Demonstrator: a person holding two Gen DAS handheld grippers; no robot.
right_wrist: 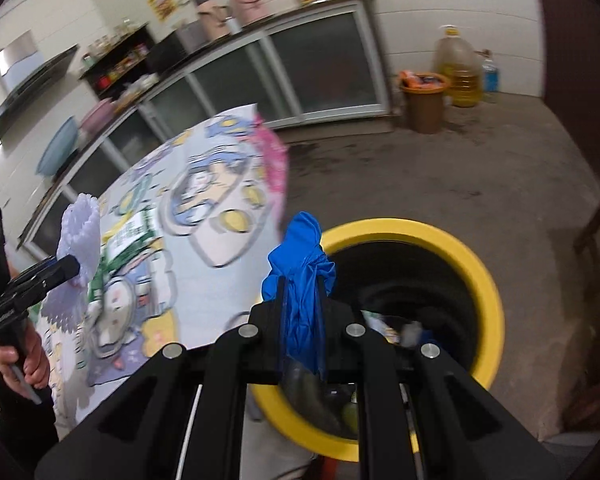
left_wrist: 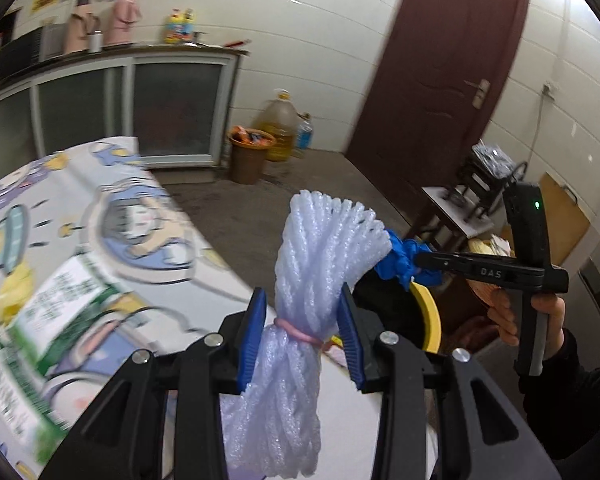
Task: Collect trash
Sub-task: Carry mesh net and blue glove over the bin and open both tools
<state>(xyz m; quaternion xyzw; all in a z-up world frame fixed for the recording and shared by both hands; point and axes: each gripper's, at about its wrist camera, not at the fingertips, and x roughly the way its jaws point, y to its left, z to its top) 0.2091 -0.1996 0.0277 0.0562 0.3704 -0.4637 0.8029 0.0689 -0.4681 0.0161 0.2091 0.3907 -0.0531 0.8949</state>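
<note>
My left gripper [left_wrist: 302,312] is shut on a bundle of white foam netting [left_wrist: 320,248] tied with a pink band, held above the table's edge. It also shows in the right wrist view [right_wrist: 77,256]. My right gripper [right_wrist: 300,284] is shut on a crumpled blue glove [right_wrist: 302,248], held over the near rim of a black bin with a yellow rim [right_wrist: 488,276]. Some trash lies inside the bin. In the left wrist view the right gripper [left_wrist: 418,258] holds the blue glove [left_wrist: 400,258] just right of the netting, above the yellow rim [left_wrist: 430,312].
A table with a cartoon-print cloth [left_wrist: 111,216] holds a green-and-white carton [left_wrist: 55,312] and a yellow wrapper [left_wrist: 15,292]. A brown bin [left_wrist: 248,156] full of trash, an oil jug [left_wrist: 277,120] and a bottle stand by the far wall. A stool [left_wrist: 460,208] stands right.
</note>
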